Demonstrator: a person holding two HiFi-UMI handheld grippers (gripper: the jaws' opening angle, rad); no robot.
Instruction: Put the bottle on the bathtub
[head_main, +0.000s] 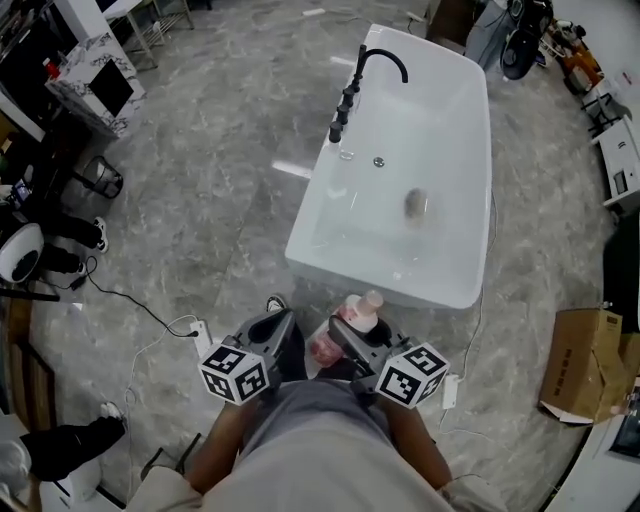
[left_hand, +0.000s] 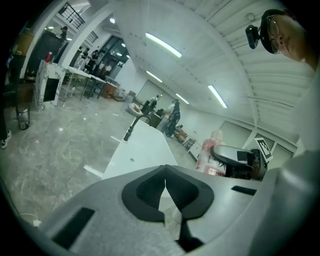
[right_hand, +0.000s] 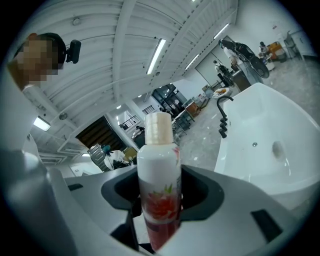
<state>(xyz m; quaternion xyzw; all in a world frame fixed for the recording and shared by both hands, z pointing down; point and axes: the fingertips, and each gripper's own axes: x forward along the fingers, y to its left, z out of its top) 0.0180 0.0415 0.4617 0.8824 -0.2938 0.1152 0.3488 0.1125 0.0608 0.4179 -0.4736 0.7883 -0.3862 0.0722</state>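
Observation:
The bottle (right_hand: 159, 187) is white with a red flower print and a cream cap. My right gripper (right_hand: 159, 210) is shut on it, and it stands upright between the jaws. From the head view the bottle (head_main: 352, 322) and right gripper (head_main: 350, 345) hang just short of the white bathtub's (head_main: 470, 200) near rim. My left gripper (head_main: 270, 335) is beside it to the left, shut with nothing between its jaws. In the left gripper view, the left gripper (left_hand: 165, 197) points at the bathtub (left_hand: 142, 150), with the bottle (left_hand: 210, 155) at right.
A black faucet (head_main: 362, 75) stands on the tub's left rim. A cardboard box (head_main: 588, 365) lies on the floor at right. White cables (head_main: 170, 325) and a power strip run over the grey marble floor. Furniture and equipment line the left side.

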